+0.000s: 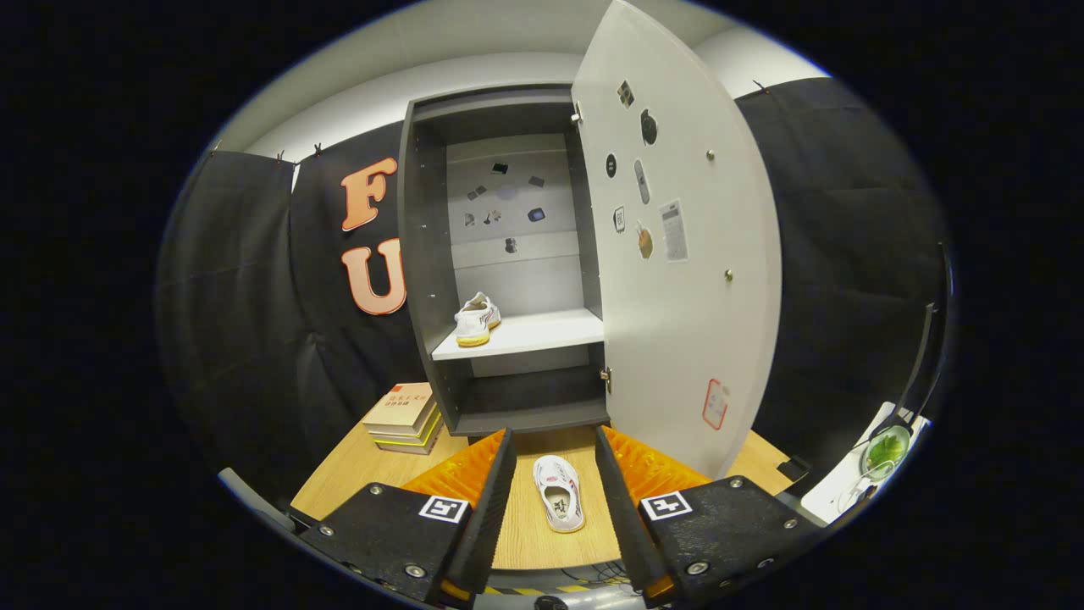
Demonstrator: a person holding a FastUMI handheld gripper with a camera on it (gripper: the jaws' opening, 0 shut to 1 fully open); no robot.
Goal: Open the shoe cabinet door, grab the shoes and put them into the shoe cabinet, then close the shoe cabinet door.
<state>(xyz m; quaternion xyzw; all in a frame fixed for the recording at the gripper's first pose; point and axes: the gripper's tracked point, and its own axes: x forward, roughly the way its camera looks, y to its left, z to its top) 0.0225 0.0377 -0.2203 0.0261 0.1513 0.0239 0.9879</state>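
White shoe [559,493] on table, another [477,320] shelved

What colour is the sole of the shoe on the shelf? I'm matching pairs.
Yellow, under a white upper; gripper view shows the shelved shoe. The gripper is open.

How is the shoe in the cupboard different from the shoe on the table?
The shoe on the shelf sits inside the open shoe cabinet, while the shoe on the table lies on the wooden table, between the open gripper jaws. The shelf shoe shows its side and yellowish sole; the table shoe is seen from above, showing its opening and insole. The shelf shoe is far beyond the jaws; the table shoe is close. Both are white, low shoes.
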